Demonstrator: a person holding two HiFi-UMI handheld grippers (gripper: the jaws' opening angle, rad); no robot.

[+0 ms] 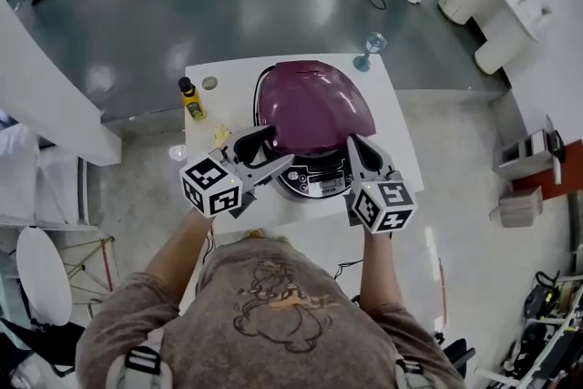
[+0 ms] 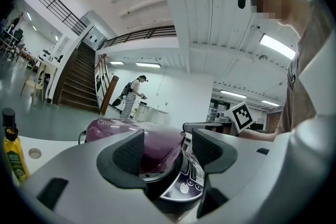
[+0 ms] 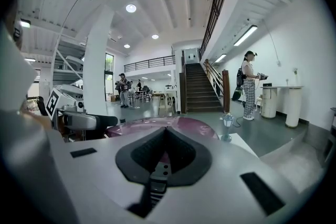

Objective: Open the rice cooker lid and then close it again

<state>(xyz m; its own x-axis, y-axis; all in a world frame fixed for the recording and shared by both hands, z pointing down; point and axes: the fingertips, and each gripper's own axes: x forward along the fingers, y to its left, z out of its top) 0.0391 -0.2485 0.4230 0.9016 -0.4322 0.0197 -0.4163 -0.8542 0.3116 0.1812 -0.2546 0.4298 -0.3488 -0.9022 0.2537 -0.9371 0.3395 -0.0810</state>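
Left tool (image 2: 168, 147): jaws apart, lined on lid (image 2: 105, 128) front edge just ahead, I judge to lift it | right tool (image 3: 165, 140): jaws together, empty, steadying beside cooker (image 1: 314, 182) | lid down, cooker on bench (image 1: 237, 73)

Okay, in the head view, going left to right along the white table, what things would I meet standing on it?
yellow bottle → rice cooker → stemmed glass
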